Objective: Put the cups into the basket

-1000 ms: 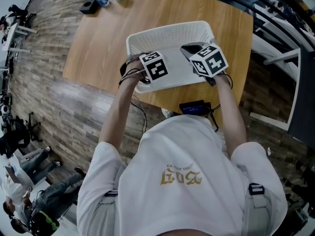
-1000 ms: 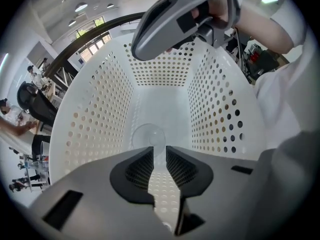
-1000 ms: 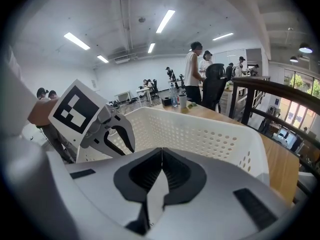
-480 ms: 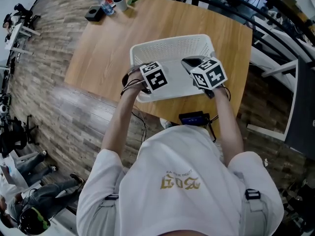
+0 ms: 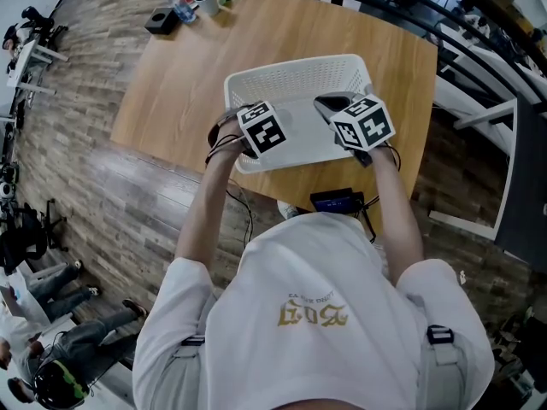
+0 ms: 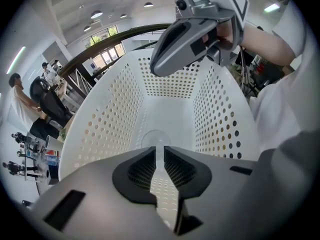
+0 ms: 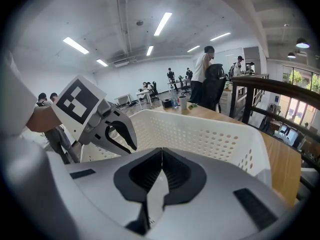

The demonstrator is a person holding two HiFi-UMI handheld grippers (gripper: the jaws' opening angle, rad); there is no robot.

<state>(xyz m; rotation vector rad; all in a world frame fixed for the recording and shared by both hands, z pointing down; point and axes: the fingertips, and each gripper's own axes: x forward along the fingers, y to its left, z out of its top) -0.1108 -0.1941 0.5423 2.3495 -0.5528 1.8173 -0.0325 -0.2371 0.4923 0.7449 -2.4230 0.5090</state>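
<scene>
1. White perforated plastic forms the basket [image 5: 295,77], which sits towards the 6 o'clock edge of the wooden surface [image 5: 192,84]. Its floor shows bare, with no cup inside.
2. One white cup [image 5: 203,0] stands at the surface's 11 o'clock corner, well apart from the basket, near a bottle [image 5: 181,7] and a small black box [image 5: 161,22]. By my reading, none of the task is done yet.
3. Left tool [image 6: 159,158]: narrowed to a slit and clamped on the basket's near wall, at about 7 o'clock of the basket.
4. Right tool [image 7: 161,160]: pinched on the same wall, at about 5 o'clock.
5. Both arms [image 5: 212,195] reach forward side by side, tools pointing towards 12 o'clock. The basket itself seems to be what is handled now.
</scene>
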